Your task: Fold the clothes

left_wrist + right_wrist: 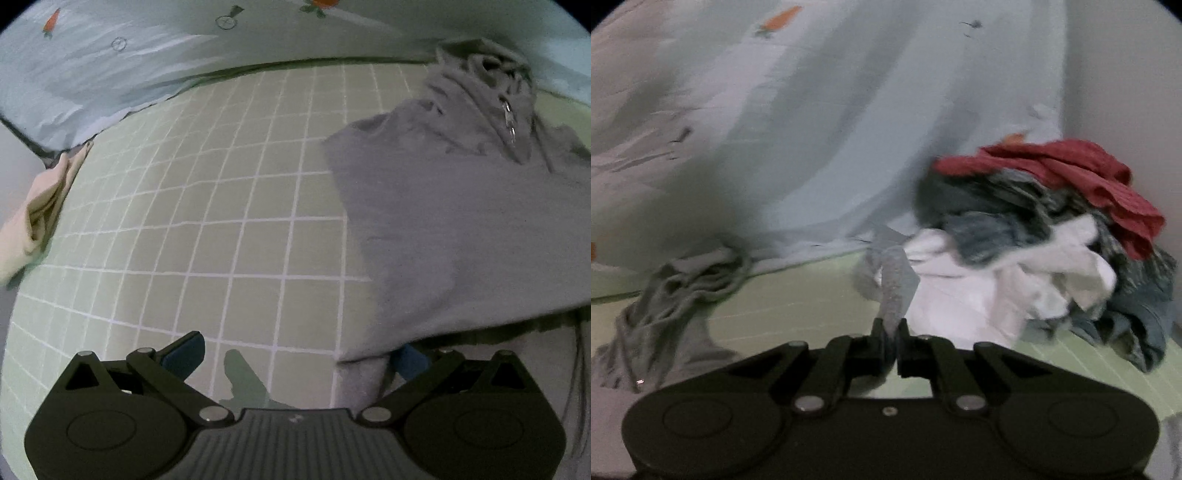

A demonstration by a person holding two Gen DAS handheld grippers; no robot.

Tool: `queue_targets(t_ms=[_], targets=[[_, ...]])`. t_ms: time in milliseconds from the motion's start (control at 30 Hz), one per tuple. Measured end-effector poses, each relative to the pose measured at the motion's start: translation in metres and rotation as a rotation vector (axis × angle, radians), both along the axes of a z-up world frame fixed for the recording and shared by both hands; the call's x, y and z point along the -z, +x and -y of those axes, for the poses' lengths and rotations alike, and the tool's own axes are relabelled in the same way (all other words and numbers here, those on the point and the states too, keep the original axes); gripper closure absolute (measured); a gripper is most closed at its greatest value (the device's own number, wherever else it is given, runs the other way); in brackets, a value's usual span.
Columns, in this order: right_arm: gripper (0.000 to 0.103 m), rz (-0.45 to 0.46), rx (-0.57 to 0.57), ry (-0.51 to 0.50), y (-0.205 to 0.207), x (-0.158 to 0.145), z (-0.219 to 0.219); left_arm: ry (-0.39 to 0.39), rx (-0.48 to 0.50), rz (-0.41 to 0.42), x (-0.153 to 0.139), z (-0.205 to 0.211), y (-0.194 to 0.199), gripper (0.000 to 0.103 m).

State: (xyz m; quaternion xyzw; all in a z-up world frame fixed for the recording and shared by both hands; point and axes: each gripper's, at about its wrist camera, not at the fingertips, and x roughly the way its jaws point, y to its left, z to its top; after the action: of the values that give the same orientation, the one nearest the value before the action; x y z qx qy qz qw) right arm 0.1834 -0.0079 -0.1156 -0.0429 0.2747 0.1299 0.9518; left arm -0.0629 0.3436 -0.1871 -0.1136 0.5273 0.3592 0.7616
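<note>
Green gridded mat: right gripper pinches the grey hoodie sleeve; left gripper, wide open, needs the hem next.

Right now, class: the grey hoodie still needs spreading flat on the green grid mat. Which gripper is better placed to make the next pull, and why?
The right gripper: it is already shut on a strip of the grey hoodie. The left gripper is open, one finger under the hoodie's edge, gripping nothing on the grid mat.
</note>
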Motion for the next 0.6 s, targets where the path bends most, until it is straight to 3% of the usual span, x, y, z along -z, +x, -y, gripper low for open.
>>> queue_targets(t_ms=[200, 367, 433, 500, 600], targets=[[0.097, -0.051, 0.066, -0.037, 0.006, 0.023, 0.015, -0.03, -0.053, 0.022, 0.001, -0.011, -0.009, 0.0], [0.095, -0.175, 0.132, -0.052, 0.005, 0.058, 0.028, -0.059, -0.072, 0.023, 0.001, -0.013, -0.012, 0.0], [0.086, -0.242, 0.201, 0.003, 0.004, 0.07, 0.042, -0.075, -0.084, 0.024, -0.001, -0.013, -0.014, 0.0], [0.06, -0.274, 0.223, 0.038, 0.003, 0.074, 0.051, -0.086, -0.09, 0.037, -0.005, -0.013, -0.018, 0.0], [0.055, -0.321, 0.257, 0.089, 0.001, 0.08, 0.065, -0.093, -0.073, 0.066, -0.013, -0.01, -0.022, 0.0]])
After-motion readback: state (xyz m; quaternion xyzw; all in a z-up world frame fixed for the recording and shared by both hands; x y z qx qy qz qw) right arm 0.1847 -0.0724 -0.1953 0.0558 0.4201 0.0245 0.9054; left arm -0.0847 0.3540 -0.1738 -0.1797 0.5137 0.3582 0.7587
